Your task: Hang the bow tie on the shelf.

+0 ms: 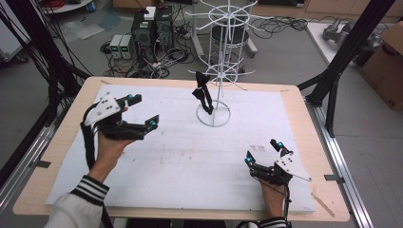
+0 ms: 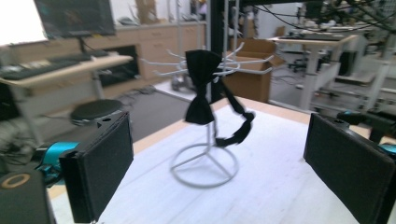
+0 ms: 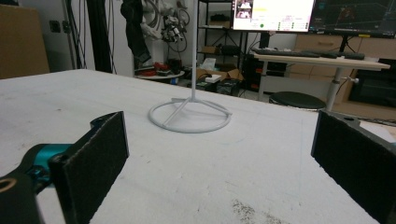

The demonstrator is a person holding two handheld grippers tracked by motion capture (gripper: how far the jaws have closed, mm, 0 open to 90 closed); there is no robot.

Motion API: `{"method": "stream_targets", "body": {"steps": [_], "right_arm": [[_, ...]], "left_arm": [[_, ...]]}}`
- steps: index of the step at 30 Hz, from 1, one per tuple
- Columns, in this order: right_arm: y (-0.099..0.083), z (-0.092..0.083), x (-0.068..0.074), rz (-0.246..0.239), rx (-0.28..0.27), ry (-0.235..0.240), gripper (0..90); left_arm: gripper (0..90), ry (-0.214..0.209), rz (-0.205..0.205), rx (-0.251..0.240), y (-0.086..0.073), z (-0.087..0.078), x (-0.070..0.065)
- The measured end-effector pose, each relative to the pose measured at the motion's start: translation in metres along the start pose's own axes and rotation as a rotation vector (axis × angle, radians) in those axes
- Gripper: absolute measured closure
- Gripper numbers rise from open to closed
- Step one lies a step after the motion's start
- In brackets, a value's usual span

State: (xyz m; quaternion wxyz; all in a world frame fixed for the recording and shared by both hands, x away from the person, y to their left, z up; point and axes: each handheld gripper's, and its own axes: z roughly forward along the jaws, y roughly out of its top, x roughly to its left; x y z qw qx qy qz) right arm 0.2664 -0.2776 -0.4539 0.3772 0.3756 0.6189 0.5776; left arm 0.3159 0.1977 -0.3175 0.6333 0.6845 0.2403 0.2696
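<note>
White sheet [image 1: 190, 156] covers a wooden table [image 1: 62, 142]; grey floor beyond with computer boxes [image 1: 152, 28] and tangled cables.

Left gripper [image 1: 145, 110]: jaws spread wide, nothing between them. Raised off the sheet at the table's left, aimed toward the stand. Held by the person's left hand [image 1: 108, 151], striped cuff at the wrist.

Right gripper [image 1: 263, 151]: jaws also apart and empty, low near the sheet at the right front, well apart from the stand.

White wire stand [image 1: 219, 71] sits at mid-table toward the far edge, ring base [image 3: 190, 115] flat on the sheet. Black bow tie [image 2: 201, 86] hangs from one of its lower arms, strap looping down beside the pole; the exact hook is hard to make out, motion blur.
</note>
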Motion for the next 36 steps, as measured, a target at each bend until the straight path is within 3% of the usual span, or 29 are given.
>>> {"method": "stream_targets", "body": {"steps": [4, 10, 15, 25, 32, 36], "right_arm": [[0.0, 0.0, 0.0, 0.001, -0.003, -0.006, 3.0], [0.0, 0.0, 0.0, 0.006, 0.0, -0.009, 3.0], [0.0, 0.0, 0.0, 0.006, 0.001, -0.011, 3.0], [0.0, 0.0, 0.001, 0.005, 0.0, -0.013, 3.0], [0.0, 0.0, 0.001, -0.008, 0.0, -0.014, 3.0], [0.0, 0.0, 0.001, -0.014, 0.002, -0.015, 3.0]], "left_arm": [[8.8, 0.05, 0.01, 0.003, -0.023, -0.025, 0.005], [7.2, 0.093, 0.004, 0.019, -0.06, -0.049, 0.013], [7.1, 0.134, -0.048, 0.039, -0.09, -0.065, 0.019], [7.1, 0.252, -0.147, 0.02, -0.125, -0.081, 0.024], [7.1, 0.267, -0.149, 0.035, -0.131, -0.078, 0.023], [7.1, 0.296, -0.153, 0.011, -0.138, -0.079, 0.022]]}}
